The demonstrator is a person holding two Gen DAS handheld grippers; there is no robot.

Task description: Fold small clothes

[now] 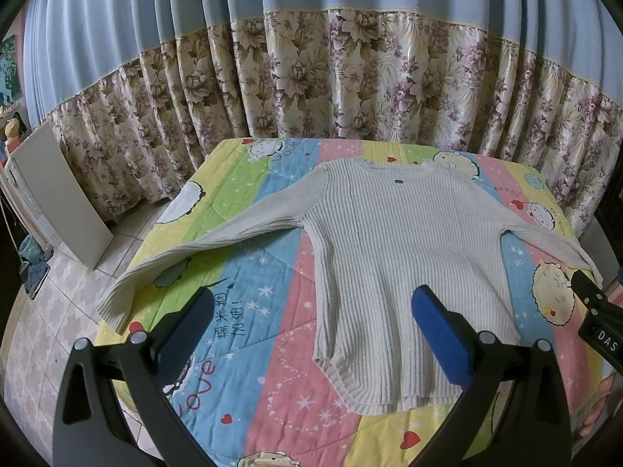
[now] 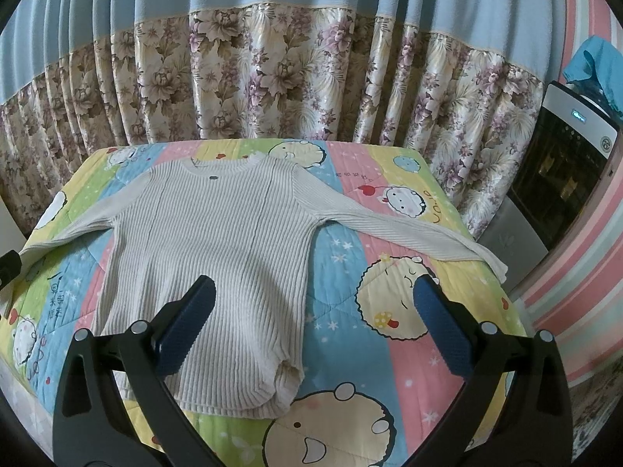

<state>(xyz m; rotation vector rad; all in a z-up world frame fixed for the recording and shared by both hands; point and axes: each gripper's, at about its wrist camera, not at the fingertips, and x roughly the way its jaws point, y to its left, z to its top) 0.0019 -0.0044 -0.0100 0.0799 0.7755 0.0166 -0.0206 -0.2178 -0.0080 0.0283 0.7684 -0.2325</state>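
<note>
A cream ribbed sweater (image 1: 393, 257) lies flat and face up on a colourful cartoon quilt (image 1: 268, 311), neck at the far end, both sleeves spread out sideways. Its left sleeve (image 1: 163, 268) reaches the quilt's left edge. My left gripper (image 1: 313, 303) hovers open above the sweater's lower left hem, nothing between its blue pads (image 1: 440, 334). In the right wrist view the same sweater (image 2: 218, 249) fills the left half, its right sleeve (image 2: 409, 233) running to the quilt's edge. My right gripper (image 2: 315, 295) is open over the lower right hem, empty.
A floral and blue curtain (image 1: 311, 78) hangs close behind the quilt-covered surface. A white cabinet (image 1: 58, 202) and tiled floor (image 1: 58, 311) lie to the left. A water dispenser (image 2: 564, 179) stands to the right by a striped wall. The other gripper's tip (image 1: 595, 303) shows at the right edge.
</note>
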